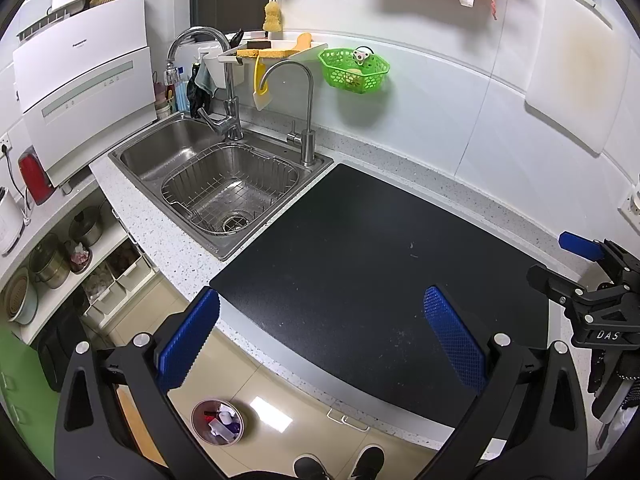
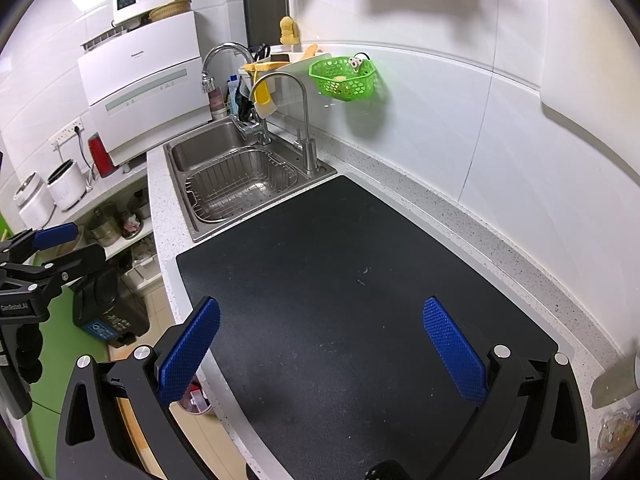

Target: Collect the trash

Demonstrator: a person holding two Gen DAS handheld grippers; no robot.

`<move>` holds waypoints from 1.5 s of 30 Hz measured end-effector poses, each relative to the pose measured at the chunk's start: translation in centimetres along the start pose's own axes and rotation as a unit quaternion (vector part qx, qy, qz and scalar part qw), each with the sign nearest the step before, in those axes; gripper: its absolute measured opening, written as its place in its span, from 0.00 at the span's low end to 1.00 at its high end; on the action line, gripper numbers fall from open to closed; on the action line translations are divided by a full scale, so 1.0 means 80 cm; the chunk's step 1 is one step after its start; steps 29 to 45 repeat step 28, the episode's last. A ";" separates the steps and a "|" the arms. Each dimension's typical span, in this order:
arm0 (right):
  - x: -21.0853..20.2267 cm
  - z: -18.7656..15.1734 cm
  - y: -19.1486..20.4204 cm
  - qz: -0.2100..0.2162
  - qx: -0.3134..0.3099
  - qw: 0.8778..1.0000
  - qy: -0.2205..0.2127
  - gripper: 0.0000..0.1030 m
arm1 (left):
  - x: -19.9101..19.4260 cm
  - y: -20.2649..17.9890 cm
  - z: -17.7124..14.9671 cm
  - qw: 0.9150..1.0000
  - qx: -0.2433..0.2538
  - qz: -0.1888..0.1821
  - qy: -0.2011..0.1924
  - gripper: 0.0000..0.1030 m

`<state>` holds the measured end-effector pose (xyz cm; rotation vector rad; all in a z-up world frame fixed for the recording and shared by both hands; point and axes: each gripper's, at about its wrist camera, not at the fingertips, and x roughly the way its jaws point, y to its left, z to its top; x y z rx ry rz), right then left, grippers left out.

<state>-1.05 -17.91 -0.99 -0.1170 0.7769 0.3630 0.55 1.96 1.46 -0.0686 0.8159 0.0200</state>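
In the left wrist view, the left gripper (image 1: 322, 336) fills the bottom of the frame, its blue, knurled rubber pads (image 1: 456, 340) spread wide with nothing between them. Behind them a matte black mat (image 1: 360, 248) with a grainy surface lies on the speckled white countertop (image 1: 400, 160). At centre left sits a brushed steel sink (image 1: 160, 148) holding a wire drain basket (image 1: 230, 188). A green perforated plastic basket (image 1: 352, 70) hangs on the tiled wall above. At lower left, on the glossy floor, stands a small round bin (image 1: 218, 422) holding white, red and purple scraps, the trash; what each scrap is cannot be made out. The right gripper (image 1: 588, 276) enters at the right edge, partly cut off.

In the right wrist view, the right gripper (image 2: 322, 348) also stands spread and empty over the mat (image 2: 340, 280). The bin (image 2: 196, 400) shows only as a sliver behind the left pad, at lower left. The left gripper (image 2: 44, 256) is cropped at the left edge. A dark bin (image 2: 108, 312) with a blue label sits below the counter.
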 end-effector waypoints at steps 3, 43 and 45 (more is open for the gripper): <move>0.000 0.001 0.000 0.000 0.000 1.000 0.000 0.95 | 0.000 0.000 0.002 1.000 -0.001 0.000 -0.001 0.97; 0.002 -0.001 -0.001 0.002 0.001 1.000 0.000 0.95 | 0.015 0.004 0.006 1.000 -0.021 0.008 0.009 0.97; 0.002 -0.001 -0.001 0.002 0.001 1.000 0.000 0.95 | 0.015 0.004 0.006 1.000 -0.021 0.008 0.009 0.97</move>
